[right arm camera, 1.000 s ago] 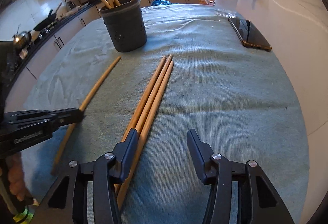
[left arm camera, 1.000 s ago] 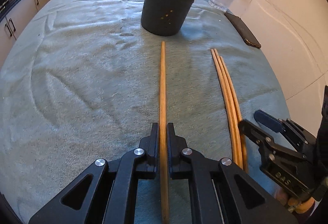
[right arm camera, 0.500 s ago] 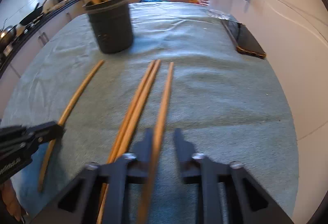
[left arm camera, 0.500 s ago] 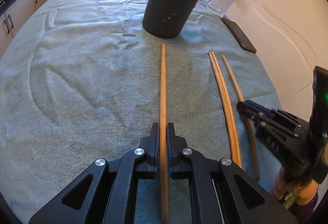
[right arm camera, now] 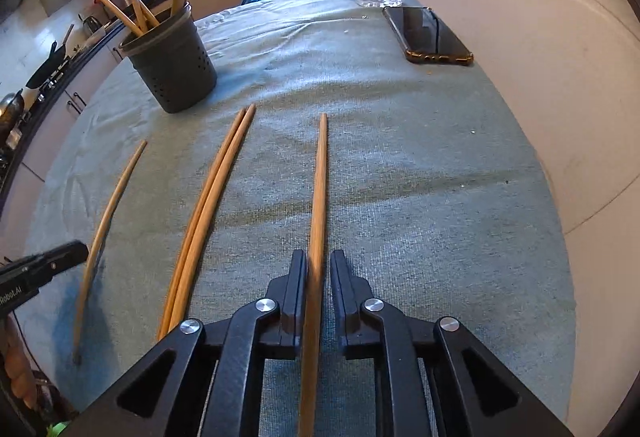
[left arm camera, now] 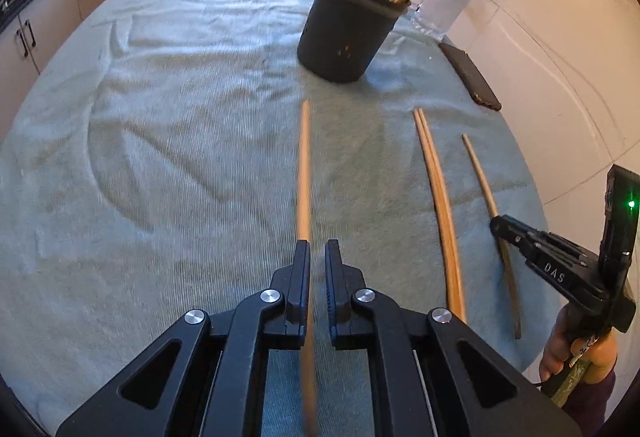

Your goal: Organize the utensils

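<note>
Chopsticks pinched in both tongs over towel-covered table.
Left tongs [left arm camera: 317, 257] clamped tight on one slim wooden chopstick [left arm camera: 304, 165]; right tongs [right arm camera: 318, 269] easing apart yet gripping another chopstick [right arm camera: 319, 197]. Both angled steeply downward. Two more sticks [right arm camera: 208, 205] lying together on ribbed teal towel [right arm camera: 420, 197], between the held ones. Round perforated dark holder [right arm camera: 172, 73] beyond, bristling with sticks; phone [right arm camera: 430, 35] near the wall.

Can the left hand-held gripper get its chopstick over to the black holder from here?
Probably yes. The left hand-held gripper is clamped on one chopstick, and only bare green towel lies between it and the black holder.
</note>
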The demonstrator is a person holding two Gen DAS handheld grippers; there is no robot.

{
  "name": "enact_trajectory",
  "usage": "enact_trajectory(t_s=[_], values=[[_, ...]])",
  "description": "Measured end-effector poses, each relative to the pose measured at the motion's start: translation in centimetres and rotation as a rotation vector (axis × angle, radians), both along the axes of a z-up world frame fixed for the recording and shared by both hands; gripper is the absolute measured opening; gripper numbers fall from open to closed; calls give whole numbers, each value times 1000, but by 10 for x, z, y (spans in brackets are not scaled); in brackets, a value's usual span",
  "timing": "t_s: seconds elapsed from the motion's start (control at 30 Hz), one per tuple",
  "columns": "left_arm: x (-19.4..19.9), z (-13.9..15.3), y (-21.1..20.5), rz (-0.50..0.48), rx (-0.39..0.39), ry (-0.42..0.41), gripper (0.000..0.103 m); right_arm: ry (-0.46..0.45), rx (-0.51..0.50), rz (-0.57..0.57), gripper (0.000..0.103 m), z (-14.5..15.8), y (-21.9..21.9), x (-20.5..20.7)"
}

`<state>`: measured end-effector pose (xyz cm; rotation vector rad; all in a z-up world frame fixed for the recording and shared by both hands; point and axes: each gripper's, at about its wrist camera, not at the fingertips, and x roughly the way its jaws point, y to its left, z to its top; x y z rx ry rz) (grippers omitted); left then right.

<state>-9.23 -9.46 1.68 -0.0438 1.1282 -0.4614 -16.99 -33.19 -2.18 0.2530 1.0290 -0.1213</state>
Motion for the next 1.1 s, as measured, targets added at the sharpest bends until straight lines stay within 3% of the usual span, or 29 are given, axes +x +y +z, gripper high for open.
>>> enact_trajectory(t_s=[0.13,0.2,0.3,0.53,0.87,0.97,1.1], values=[[17,4,-9,-19,22,-3,11,18,-17,21,16,-1,2,11],[28,5,-14,-24,62,-27,21,27,-31,33,16,-2,0,20],[46,4,-20,-37,76,-42,27,40,-48,36,16,-3,-5,32],[82,-15,-33,-68,91,29,27,67,-53,34,16,-2,-19,65],[100,-17,-50,-91,93,2,27,68,-104,46,16,-2,-18,97],[99,-19,-53,-100,92,-12,5,40,-115,51,8,-3,-16,96],[97,-14,-43,-54,40,1,5,16,-69,51,6,0,-19,95]])
